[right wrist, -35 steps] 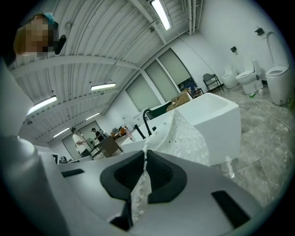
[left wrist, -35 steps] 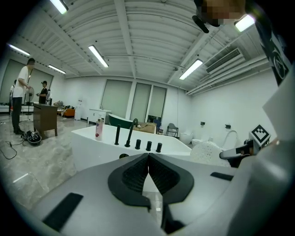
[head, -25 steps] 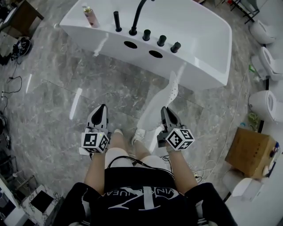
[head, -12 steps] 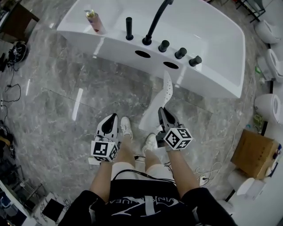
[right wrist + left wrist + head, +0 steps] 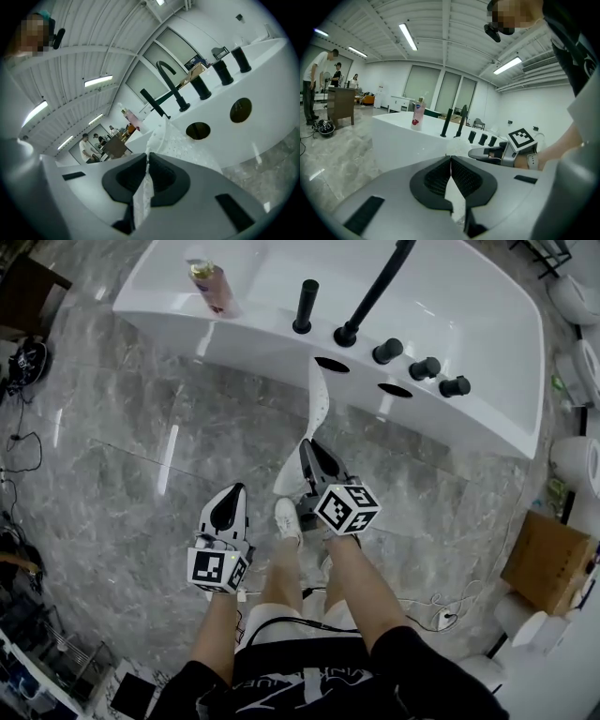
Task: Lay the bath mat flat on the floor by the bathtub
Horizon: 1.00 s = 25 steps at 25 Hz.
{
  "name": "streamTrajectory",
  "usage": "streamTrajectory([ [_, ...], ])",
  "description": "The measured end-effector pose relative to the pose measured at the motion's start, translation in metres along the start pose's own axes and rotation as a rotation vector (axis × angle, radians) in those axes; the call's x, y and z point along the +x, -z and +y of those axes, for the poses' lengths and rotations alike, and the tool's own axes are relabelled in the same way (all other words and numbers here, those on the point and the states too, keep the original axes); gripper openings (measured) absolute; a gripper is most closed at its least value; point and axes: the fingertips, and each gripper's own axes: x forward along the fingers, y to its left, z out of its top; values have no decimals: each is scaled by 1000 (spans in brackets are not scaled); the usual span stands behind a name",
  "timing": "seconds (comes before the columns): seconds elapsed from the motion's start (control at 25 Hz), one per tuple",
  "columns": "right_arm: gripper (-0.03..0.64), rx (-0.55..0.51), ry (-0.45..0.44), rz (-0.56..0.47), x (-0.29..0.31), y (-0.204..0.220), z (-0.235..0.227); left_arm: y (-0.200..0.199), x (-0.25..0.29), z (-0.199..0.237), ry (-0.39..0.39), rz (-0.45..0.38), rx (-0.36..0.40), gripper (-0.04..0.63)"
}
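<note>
The white perforated bath mat (image 5: 317, 404) hangs bent from my right gripper (image 5: 309, 448), which is shut on its edge; the sheet rises toward the white bathtub (image 5: 272, 343). In the right gripper view the mat (image 5: 183, 140) runs out between the closed jaws (image 5: 148, 157) toward the tub's wall. My left gripper (image 5: 232, 491) hovers over the grey marble floor, left of the mat and apart from it. Its jaws (image 5: 451, 159) meet at the tips with nothing gripped. From the left gripper view the right gripper (image 5: 487, 152) shows just ahead.
A pink bottle (image 5: 214, 282), a black faucet (image 5: 375, 292) and black knobs stand on the tub's ledge. The person's white shoes (image 5: 286, 517) are between the grippers. A cardboard box (image 5: 548, 559) and toilets (image 5: 574, 460) stand at the right; cables (image 5: 23, 418) lie at the left.
The person has stepped closer to the tub. My right gripper has carried the mat left and forward, so its top now reaches the tub's wall. The left gripper stays shut.
</note>
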Motion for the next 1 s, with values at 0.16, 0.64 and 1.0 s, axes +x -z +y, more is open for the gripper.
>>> streamTrajectory([
  [0.16, 34, 80, -24, -51, 37, 11, 9, 5, 3, 23, 0, 4, -15, 15],
  [0.64, 34, 122, 196, -55, 19, 88, -120, 59, 30, 24, 25, 51, -18, 15],
  [1.0, 34, 91, 315, -72, -39, 85, -223, 77, 60, -38, 78, 44, 33, 15],
])
